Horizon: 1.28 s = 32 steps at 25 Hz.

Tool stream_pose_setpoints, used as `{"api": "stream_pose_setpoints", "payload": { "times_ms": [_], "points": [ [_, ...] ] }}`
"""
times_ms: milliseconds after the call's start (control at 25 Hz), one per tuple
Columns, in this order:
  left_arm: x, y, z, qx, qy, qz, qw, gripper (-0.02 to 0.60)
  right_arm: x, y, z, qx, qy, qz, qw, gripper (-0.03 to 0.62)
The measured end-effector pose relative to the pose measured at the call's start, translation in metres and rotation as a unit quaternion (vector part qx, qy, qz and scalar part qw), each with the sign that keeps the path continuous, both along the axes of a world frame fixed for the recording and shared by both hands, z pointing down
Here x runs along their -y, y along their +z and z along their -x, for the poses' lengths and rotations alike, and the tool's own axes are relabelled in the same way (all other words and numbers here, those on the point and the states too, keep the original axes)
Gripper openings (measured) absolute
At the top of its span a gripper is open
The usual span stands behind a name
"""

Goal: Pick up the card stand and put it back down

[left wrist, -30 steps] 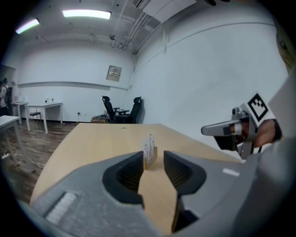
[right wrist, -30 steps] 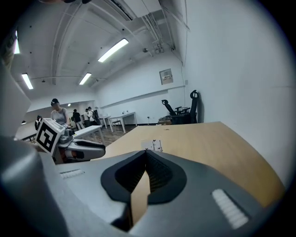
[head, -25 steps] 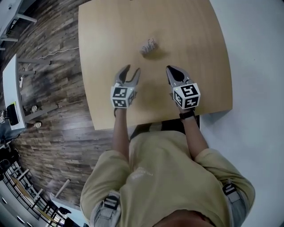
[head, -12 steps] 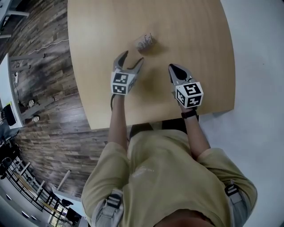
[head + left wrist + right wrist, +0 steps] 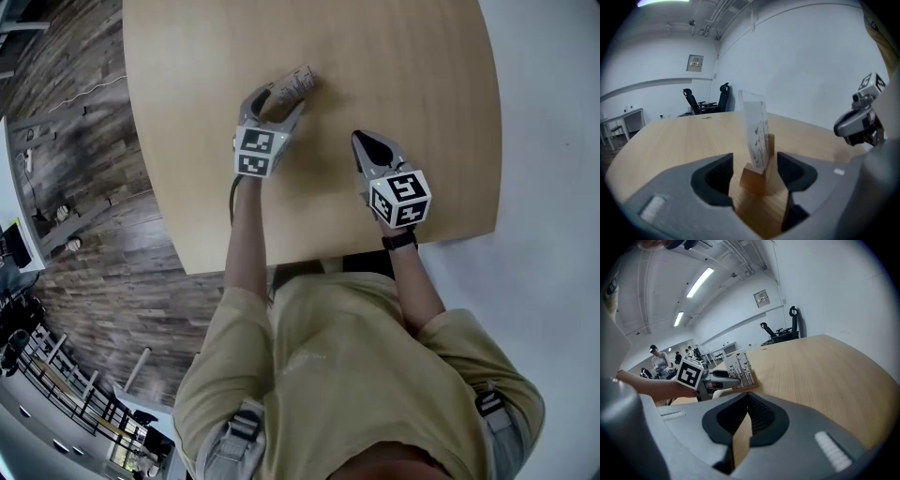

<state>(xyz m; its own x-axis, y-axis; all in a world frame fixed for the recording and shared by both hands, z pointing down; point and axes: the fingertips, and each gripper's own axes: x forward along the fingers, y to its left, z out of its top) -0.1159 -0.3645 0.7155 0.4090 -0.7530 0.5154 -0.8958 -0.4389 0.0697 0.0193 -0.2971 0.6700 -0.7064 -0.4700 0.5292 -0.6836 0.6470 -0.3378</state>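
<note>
right gripper view — card stand, print unreadable

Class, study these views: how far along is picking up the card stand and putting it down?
Done: the left gripper straddles the card stand at its wooden base. In hand: its jaws are closing, pads not yet pressing; the stand sits on the table. Left: lift, then set down. The right gripper is shut.

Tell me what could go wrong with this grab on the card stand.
1. The left gripper is closing its jaws around the card stand, at its wooden base, and the pads are not yet touching. The base looks nearer the right jaw, so one pad may hit first and slide or twist it on the table.
2. The card rises well above the jaws, so an uneven pinch could tip it.
</note>
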Motion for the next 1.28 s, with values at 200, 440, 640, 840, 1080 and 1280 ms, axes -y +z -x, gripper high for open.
{"api": "stream_pose_setpoints", "payload": {
  "times_ms": [200,440,640,840,1080,1280],
  "points": [
    [0.014,-0.001,-0.013,-0.007,0.030,-0.010,0.9995,0.292,0.006,0.004,-0.016,0.003,0.017,0.009,1.000,0.005],
    [0.022,0.011,-0.022,0.011,0.056,0.013,0.9983,0.249,0.015,0.005,-0.023,0.006,0.025,0.011,1.000,0.005],
    [0.019,0.015,-0.029,0.023,0.070,0.022,0.9971,0.110,0.021,-0.002,-0.031,0.007,0.036,0.003,0.999,0.005],
    [0.006,0.008,-0.039,0.016,0.113,0.034,0.9929,0.077,0.016,-0.021,-0.033,0.007,0.043,-0.011,0.999,0.005],
    [-0.023,-0.031,-0.043,0.000,0.118,0.037,0.9923,0.071,0.003,-0.059,-0.015,0.012,0.038,-0.042,0.998,0.005],
    [-0.056,-0.088,-0.037,-0.014,0.093,0.034,0.9950,0.071,-0.020,-0.100,0.003,0.022,0.030,-0.076,0.996,0.005]
  ]
}}
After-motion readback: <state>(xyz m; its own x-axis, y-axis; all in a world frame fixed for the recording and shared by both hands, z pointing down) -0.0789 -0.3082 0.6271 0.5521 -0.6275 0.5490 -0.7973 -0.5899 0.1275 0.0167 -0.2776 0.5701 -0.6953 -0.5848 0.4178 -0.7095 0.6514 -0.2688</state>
